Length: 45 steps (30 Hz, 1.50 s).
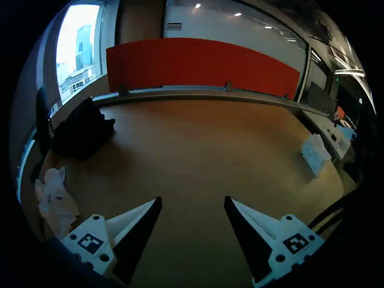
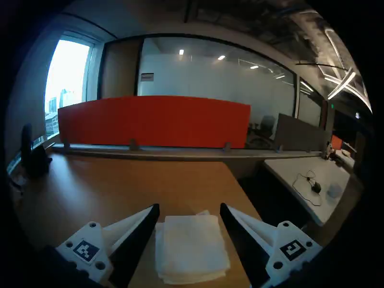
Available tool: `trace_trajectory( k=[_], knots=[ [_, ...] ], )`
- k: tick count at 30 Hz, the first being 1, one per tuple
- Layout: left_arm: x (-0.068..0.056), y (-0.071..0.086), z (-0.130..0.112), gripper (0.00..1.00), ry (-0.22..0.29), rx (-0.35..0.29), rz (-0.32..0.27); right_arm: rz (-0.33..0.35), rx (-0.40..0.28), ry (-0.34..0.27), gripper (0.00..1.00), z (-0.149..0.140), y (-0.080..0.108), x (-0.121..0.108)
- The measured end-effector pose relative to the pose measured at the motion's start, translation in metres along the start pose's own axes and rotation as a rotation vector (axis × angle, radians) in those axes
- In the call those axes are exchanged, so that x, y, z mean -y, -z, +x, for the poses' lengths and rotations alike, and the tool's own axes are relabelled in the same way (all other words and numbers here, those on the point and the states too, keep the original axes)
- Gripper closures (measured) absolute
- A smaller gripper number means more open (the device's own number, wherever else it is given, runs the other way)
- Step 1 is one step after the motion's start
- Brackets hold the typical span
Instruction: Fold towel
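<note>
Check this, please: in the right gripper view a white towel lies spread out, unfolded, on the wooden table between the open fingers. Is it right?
Not quite. The white towel is folded into a compact stack, not spread out. The rest holds: it lies on the wooden table between the open fingers of the right gripper, as the right gripper view shows.

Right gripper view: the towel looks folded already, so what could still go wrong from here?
1. The folded towel lies near the table's right-hand edge in this view; a sideways nudge from the right gripper could slide it off.
2. The gripper's open fingers flank the stack, so closing or dragging them might skew the layers; one corner already pokes out at the far end.
</note>
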<state>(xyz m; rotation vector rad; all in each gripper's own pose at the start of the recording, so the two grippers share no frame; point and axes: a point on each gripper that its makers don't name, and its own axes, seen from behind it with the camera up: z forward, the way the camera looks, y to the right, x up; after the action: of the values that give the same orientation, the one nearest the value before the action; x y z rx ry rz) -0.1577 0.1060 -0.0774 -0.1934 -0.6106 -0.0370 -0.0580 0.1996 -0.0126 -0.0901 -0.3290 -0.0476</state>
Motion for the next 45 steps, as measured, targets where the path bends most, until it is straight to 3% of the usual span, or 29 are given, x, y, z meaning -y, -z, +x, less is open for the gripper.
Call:
trace_trajectory(
  k=[11,20,27,36,45],
  knots=[
    [0.016,0.001,0.035,0.03,0.018,-0.128,0.047,-0.018,-0.050,0.005,0.03,0.020,-0.003,0.010],
    [0.032,0.002,0.076,0.03,0.036,-0.281,0.089,-0.009,-0.078,0.024,0.03,0.031,-0.002,0.023],
    [0.046,0.014,0.122,0.03,0.039,-0.445,0.129,0.015,-0.103,0.021,0.03,0.042,0.000,0.038],
    [0.056,0.020,0.145,0.04,0.022,-0.514,0.145,0.022,-0.121,0.032,0.03,0.057,0.003,0.051],
    [0.064,0.025,0.159,0.04,0.046,-0.548,0.154,0.048,-0.159,0.025,0.03,0.075,0.005,0.082]
  ],
)
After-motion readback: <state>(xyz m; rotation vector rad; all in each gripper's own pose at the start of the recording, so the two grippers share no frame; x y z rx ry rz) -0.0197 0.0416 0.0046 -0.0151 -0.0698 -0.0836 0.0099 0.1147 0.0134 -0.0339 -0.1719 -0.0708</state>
